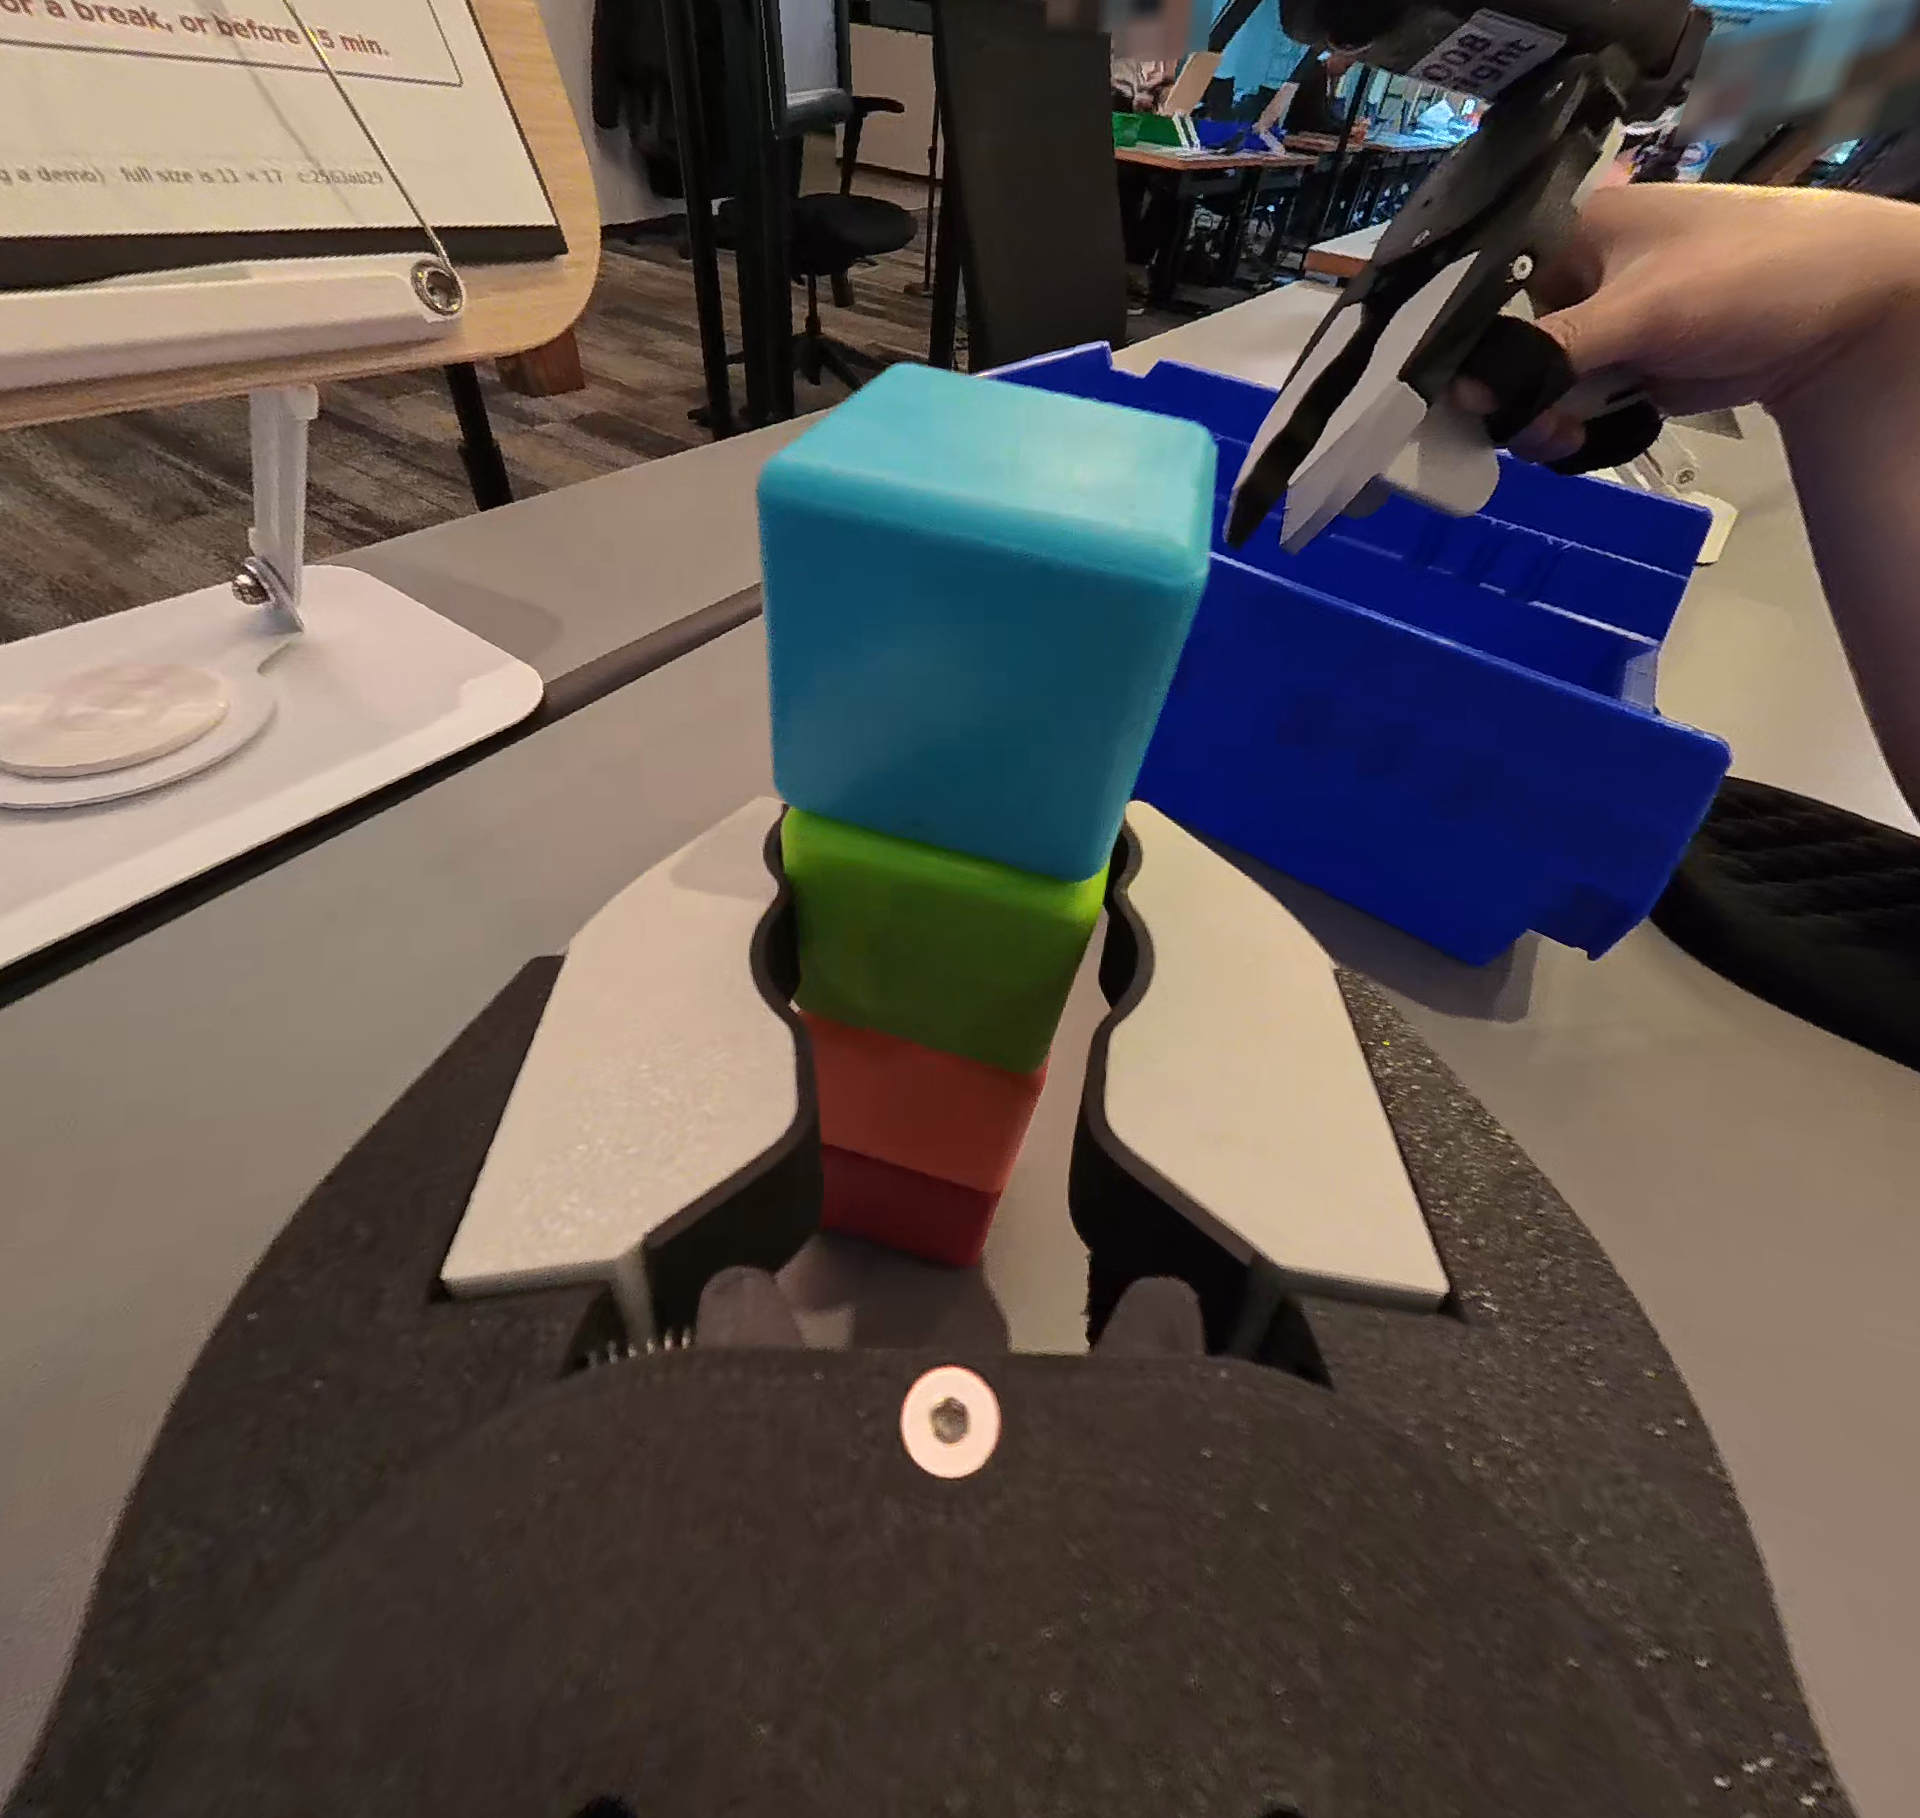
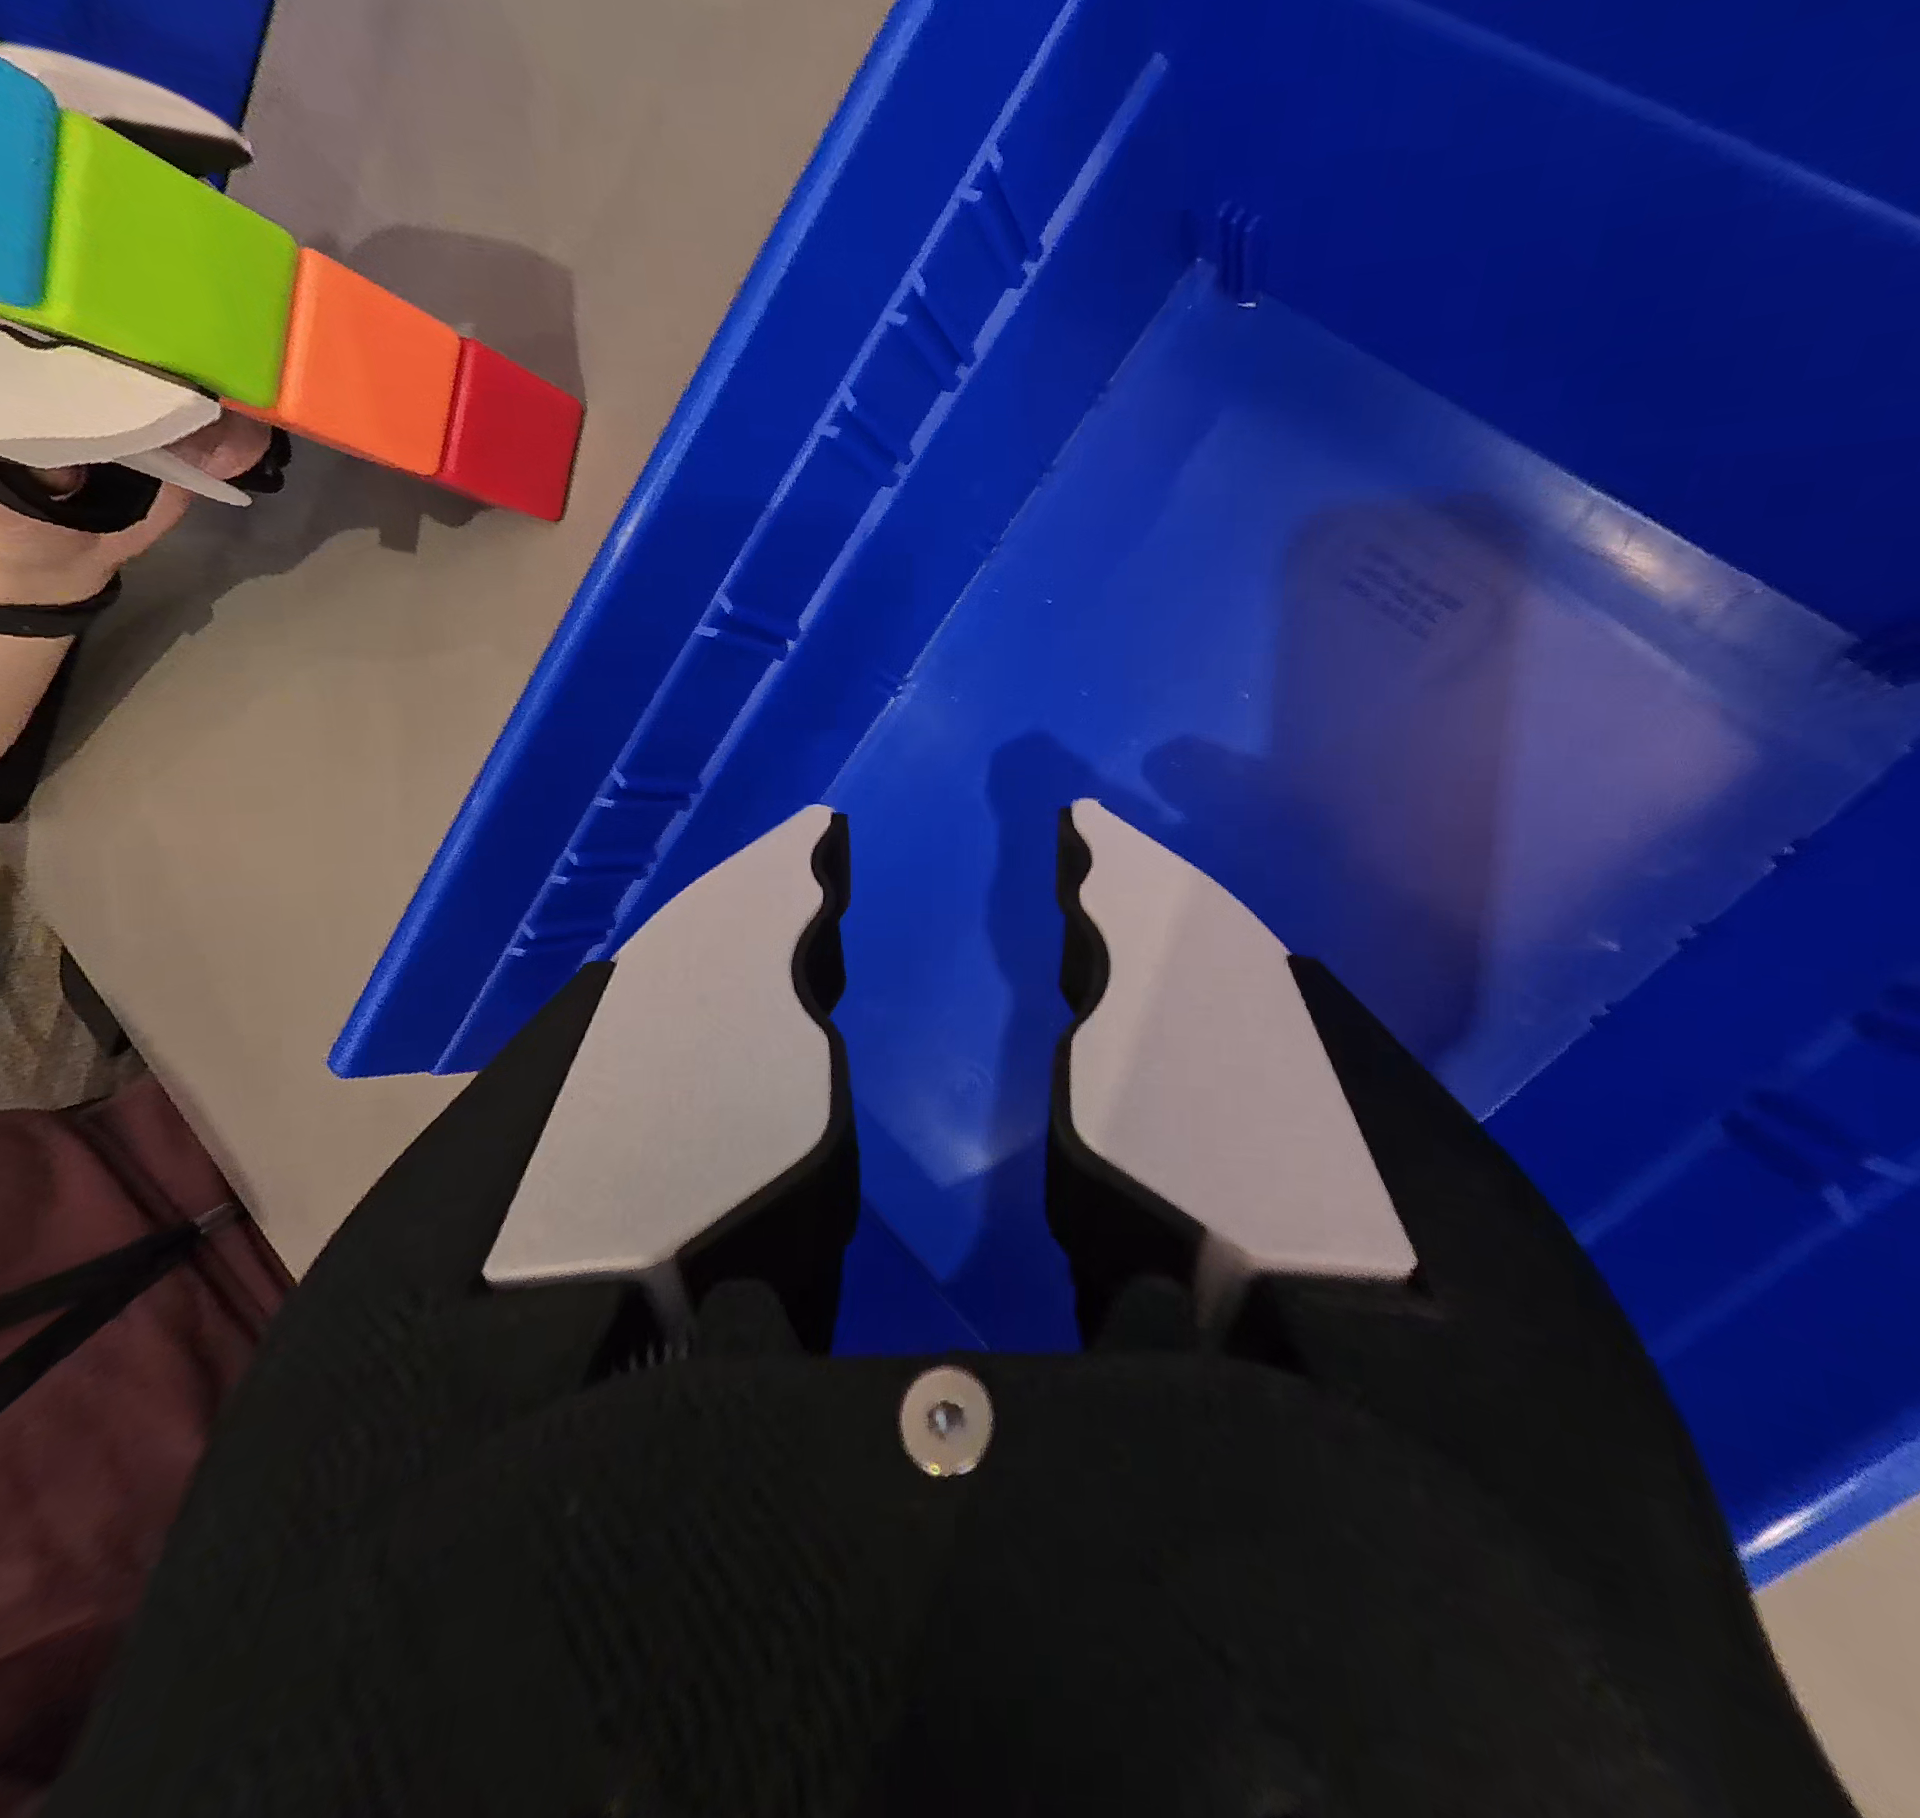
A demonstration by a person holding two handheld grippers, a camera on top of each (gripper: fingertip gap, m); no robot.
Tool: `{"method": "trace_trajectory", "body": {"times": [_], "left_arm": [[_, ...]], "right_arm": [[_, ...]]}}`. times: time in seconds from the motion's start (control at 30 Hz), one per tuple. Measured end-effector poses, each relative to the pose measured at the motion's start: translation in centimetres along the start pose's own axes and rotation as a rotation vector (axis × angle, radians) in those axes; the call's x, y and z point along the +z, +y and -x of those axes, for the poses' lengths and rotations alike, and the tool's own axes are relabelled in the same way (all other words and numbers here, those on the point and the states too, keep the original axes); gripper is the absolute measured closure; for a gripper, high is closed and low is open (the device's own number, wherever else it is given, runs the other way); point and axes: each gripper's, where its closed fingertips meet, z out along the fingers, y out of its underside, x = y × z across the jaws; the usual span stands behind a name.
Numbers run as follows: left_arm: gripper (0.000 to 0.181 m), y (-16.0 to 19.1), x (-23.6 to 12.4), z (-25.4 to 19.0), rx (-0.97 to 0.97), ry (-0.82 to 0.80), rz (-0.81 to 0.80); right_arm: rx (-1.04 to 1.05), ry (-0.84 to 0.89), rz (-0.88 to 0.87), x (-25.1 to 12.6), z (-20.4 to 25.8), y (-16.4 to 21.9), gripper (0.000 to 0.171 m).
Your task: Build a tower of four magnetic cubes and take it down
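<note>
we have the tower of four built: blue cube (image 1: 982,625) on top, then green cube (image 1: 940,947), orange cube (image 1: 920,1108) and red cube (image 1: 904,1207) at the base, standing on the grey table (image 1: 260,1093) just beside the blue bin (image 2: 1403,625). our left gripper (image 1: 945,833) is clenched around the green cube, steadying the stack. our right gripper (image 2: 945,823) hangs over the bin with its jaws parted, holding nothing. we judge the building done and the taking down not yet begun; all four cubes remain joined.
</note>
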Motion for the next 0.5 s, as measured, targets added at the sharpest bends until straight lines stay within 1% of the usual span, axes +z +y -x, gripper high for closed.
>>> {"method": "trace_trajectory", "body": {"times": [0.17,0.3,0.37,0.4,0.43,0.5], "left_arm": [[0.126,0.5,-1.4,-0.7,0.000,-0.011,0.036],[0.126,0.9,-3.2,-1.5,0.032,-0.029,0.066],[0.126,1.2,-4.1,-2.2,0.031,-0.012,0.067],[0.127,1.3,-4.5,-2.6,0.026,0.010,0.064],[0.127,1.5,-4.8,-3.2,0.016,0.048,0.061],[0.127,1.7,-5.2,-4.6,0.005,0.133,0.048]], "right_arm": [[-0.051,0.020,-0.081,-1.4,1.3,-1.9,0.135],[-0.155,0.093,-0.244,-4.2,4.0,-5.1,0.135],[-0.251,0.091,-0.368,-5.7,7.2,-7.4,0.135],[-0.317,0.062,-0.437,-6.2,9.4,-8.5,0.131],[-0.393,0.013,-0.499,-6.5,12.1,-9.3,0.127],[-0.571,-0.159,-0.555,-5.8,18.3,-9.6,0.120]]}}
